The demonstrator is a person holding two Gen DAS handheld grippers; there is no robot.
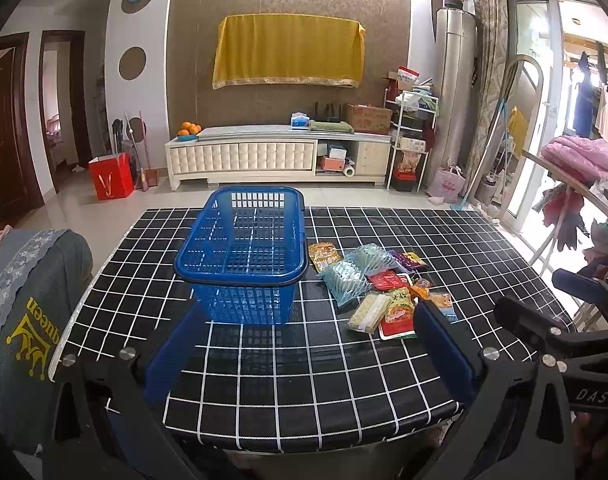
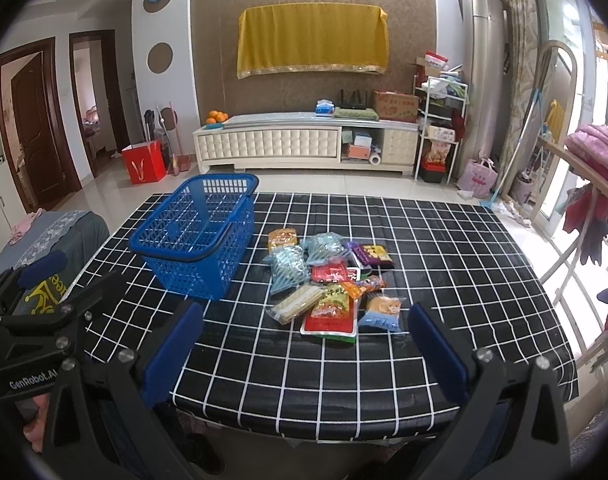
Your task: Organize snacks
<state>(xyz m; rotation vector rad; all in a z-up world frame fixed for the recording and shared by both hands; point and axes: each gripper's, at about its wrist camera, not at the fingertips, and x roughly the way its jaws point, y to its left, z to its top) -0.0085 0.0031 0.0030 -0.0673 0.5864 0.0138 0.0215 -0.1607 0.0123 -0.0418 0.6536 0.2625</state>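
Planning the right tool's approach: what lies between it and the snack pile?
Only bare checkered tablecloth lies between the open right tool and the snack pile, as the right wrist view shows. The blue basket stands off to the left.

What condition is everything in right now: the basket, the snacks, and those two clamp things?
Basket: upright, empty, handle folded down on the rim.
Snack packets: all sealed, heaped loosely on the table, beside the basket and outside it.
Tablecloth: spread flat.
Left gripper: open, holding nothing.
Right gripper: open, holding nothing.
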